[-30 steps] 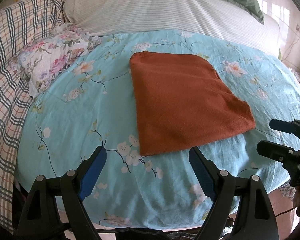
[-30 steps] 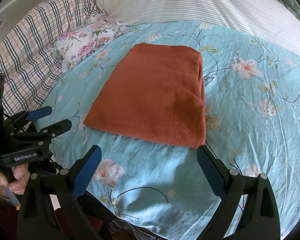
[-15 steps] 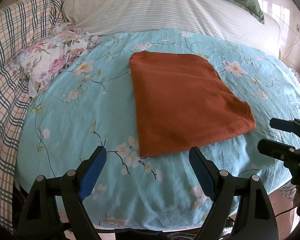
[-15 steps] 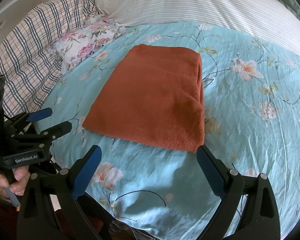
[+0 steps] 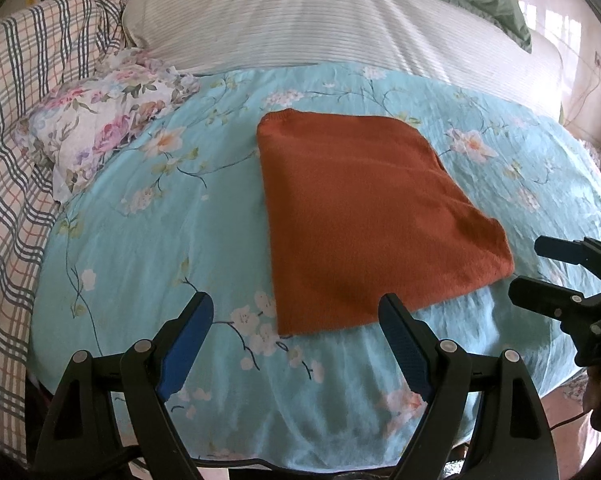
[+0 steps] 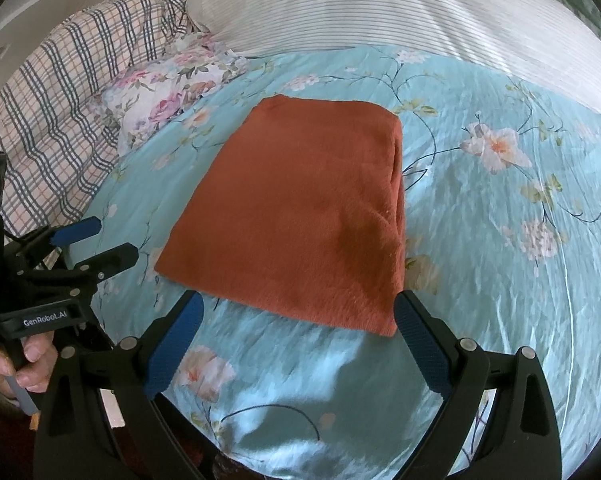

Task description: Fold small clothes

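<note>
Closest to me, my left gripper [image 5: 296, 312] stands wide, holding nothing, its blue pads [image 5: 186, 338] hanging over the near edge of the turquoise floral sheet [image 5: 140, 240]. My right gripper [image 6: 298, 316] is just as wide and just as empty, and it has crept forward over the last second: the near hem of the rust-orange garment [image 6: 300, 216] now sits right between its fingertips, with the right fingertip at the garment's near right corner, where a moment ago there was a clear band of sheet between them. From the left wrist view the change is much smaller; the garment has barely shifted in the frame, and the right gripper shows at the far right edge, near the garment's right corner.

The garment itself has not moved. It lies flat in the middle of the sheet as a neat rectangle, with stacked layers showing along its right side, so I judge it already folded at least once. Neither gripper touches it as far as I can tell.

My reading is that I am closing in for one more fold or for picking the bundle up, with the right gripper leading.

Farther off, a crumpled floral cloth [image 5: 100, 120] lies at the sheet's left, beside a plaid blanket [image 5: 16, 120], and a striped cover [image 5: 320, 20] lies beyond.
</note>
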The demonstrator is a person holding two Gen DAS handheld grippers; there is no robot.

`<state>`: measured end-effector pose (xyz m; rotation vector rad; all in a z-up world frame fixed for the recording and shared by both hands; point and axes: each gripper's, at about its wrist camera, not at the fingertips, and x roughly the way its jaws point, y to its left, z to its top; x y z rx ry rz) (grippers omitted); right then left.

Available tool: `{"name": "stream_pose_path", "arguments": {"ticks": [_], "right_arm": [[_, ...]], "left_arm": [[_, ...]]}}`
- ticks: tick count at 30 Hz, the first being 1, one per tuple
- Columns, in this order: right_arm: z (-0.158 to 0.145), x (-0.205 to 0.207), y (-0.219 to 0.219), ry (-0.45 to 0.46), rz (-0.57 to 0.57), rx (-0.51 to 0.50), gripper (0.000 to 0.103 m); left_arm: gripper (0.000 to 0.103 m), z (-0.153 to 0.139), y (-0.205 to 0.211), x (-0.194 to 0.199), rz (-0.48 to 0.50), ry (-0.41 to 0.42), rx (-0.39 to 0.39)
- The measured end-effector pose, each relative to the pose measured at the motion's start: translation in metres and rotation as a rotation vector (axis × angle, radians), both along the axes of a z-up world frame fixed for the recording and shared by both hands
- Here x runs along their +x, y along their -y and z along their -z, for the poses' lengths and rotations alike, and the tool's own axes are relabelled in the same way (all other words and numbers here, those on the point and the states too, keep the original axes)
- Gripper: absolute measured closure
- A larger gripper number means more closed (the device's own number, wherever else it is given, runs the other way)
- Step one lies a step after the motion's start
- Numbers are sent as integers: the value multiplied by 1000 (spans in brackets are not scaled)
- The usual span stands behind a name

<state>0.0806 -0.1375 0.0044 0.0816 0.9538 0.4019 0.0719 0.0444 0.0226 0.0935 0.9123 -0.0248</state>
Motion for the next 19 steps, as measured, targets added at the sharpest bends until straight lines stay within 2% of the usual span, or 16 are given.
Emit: {"name": "stream_pose_path", "arguments": {"ticks": [19], "right_arm": [[6,41,3,0,-5,14,7]], "left_arm": [[18,3,-4,42,-23,28,44]]}}
